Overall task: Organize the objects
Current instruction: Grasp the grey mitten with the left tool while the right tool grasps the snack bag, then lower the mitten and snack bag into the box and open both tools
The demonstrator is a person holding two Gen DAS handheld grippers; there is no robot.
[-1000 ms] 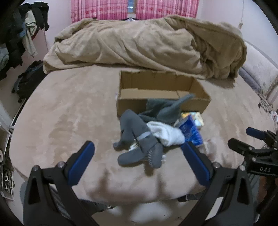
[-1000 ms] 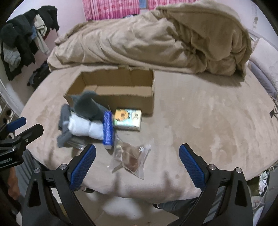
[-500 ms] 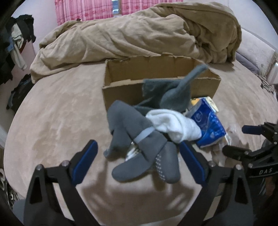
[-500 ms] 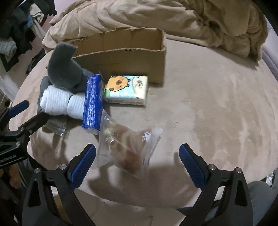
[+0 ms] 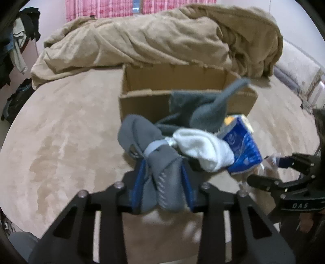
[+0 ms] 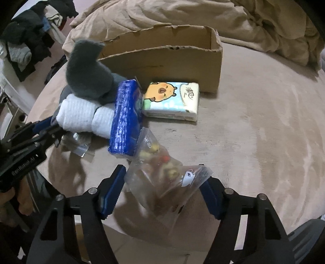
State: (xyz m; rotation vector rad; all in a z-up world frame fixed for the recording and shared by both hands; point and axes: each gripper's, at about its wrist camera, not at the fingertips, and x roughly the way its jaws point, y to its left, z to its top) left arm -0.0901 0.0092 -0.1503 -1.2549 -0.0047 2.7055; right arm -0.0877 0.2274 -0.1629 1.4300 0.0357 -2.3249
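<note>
Grey socks [image 5: 162, 178] clamped, snack bag [image 6: 164, 182] pinched

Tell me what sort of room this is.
Most likely a bedroom. A rumpled tan blanket is heaped behind the cardboard box, pink curtains hang at the back wall, and clothes are piled off to the left side.
</note>
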